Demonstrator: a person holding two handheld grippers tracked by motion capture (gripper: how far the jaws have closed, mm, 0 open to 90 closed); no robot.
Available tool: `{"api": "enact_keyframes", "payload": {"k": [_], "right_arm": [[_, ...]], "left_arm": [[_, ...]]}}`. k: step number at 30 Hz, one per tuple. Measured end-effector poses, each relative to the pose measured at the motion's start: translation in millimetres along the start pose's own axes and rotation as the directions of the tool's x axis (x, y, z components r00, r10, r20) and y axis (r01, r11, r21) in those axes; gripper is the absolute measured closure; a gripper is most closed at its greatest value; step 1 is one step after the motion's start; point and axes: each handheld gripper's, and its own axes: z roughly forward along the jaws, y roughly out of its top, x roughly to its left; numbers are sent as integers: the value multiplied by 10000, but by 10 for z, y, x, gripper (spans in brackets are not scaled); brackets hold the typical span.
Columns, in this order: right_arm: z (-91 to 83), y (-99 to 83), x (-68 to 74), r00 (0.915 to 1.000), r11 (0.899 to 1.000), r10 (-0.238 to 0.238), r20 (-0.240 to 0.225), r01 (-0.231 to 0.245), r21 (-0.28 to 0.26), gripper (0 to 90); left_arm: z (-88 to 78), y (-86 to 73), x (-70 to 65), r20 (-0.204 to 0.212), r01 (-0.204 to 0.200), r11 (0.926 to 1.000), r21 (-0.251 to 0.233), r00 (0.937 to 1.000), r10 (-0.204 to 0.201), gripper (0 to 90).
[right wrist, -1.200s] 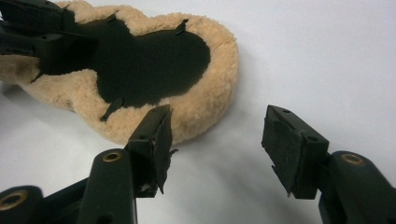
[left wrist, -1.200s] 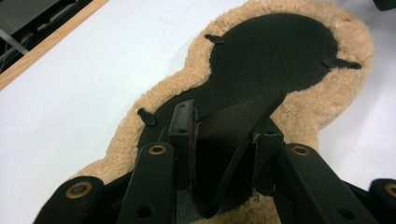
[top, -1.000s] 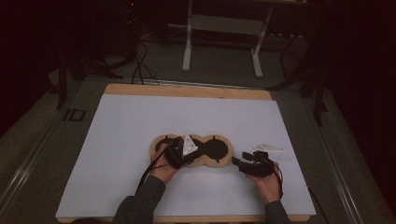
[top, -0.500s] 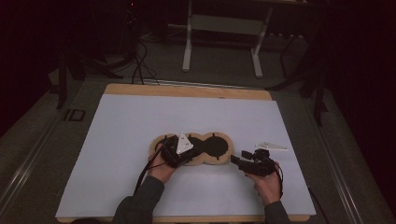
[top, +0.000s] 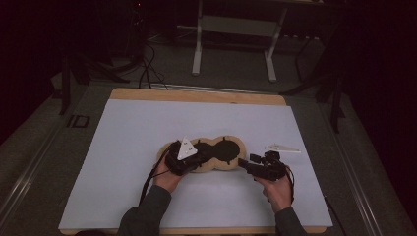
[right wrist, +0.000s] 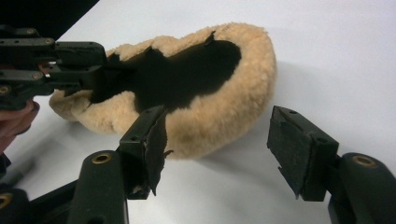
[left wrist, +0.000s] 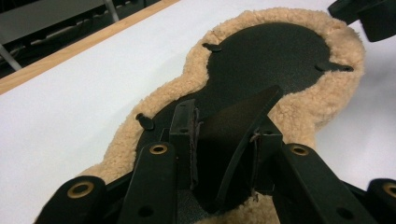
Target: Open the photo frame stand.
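A peanut-shaped fleece pad lies on the white sheet, with a tan woolly rim and a black inner face. My left gripper reaches over its left lobe, shut on a raised black flap of the pad that stands between its pads. My right gripper hovers at the pad's right end. Its jaws have just been opening and are open, with nothing pressed between them. The woolly edge lies just beyond its fingertips.
A small white object lies on the sheet right of the pad. The white sheet covers a wooden board. A metal stand and cables are on the floor behind the table.
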Motion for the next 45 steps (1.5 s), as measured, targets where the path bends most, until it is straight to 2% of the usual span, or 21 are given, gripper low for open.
{"api": "enact_keyframes", "payload": {"k": [3, 7, 13, 20, 24, 30, 34, 37, 45], "right_arm": [[42, 49, 5, 9999, 9999, 112, -28, -112, -81, 359], [75, 113, -7, 9992, 9995, 282, -290, -287, -163, 341], [117, 245, 12, 9958, 9983, 569, -712, -562, 119, 297], [204, 355, 82, 9959, 9981, 522, -735, -495, 379, 281], [246, 389, 80, 9921, 9959, 724, -1026, -663, 614, 270], [294, 423, 103, 9894, 9941, 761, -1234, -657, 860, 279], [304, 446, 117, 9871, 9931, 789, -1391, -657, 971, 287], [311, 460, 144, 9898, 9921, 722, -1231, -587, 1105, 293], [280, 480, 164, 9872, 9924, 888, -1325, -763, 970, 351]], "left_arm": [[-19, -7, 14, 36, 67, 9999, -112, 10000, -66, 694], [-52, -14, 50, 103, 313, 9989, -360, 9995, -309, 695], [-108, -36, 100, 232, 688, 9945, -788, 9975, -671, 695], [-151, -63, 138, 301, 953, 9891, -1122, 9953, -925, 694], [-166, -80, 144, 359, 1079, 9862, -1252, 9939, -1041, 693], [-189, -110, 163, 569, 1319, 9802, -1474, 9906, -1247, 680], [-209, -124, 164, 579, 1345, 9791, -1528, 9902, -1270, 675], [-219, -127, 165, 586, 1343, 9797, -1486, 9902, -1268, 668], [-260, -142, 198, 916, 1697, 9729, -1571, 9834, -1568, 639]]}}
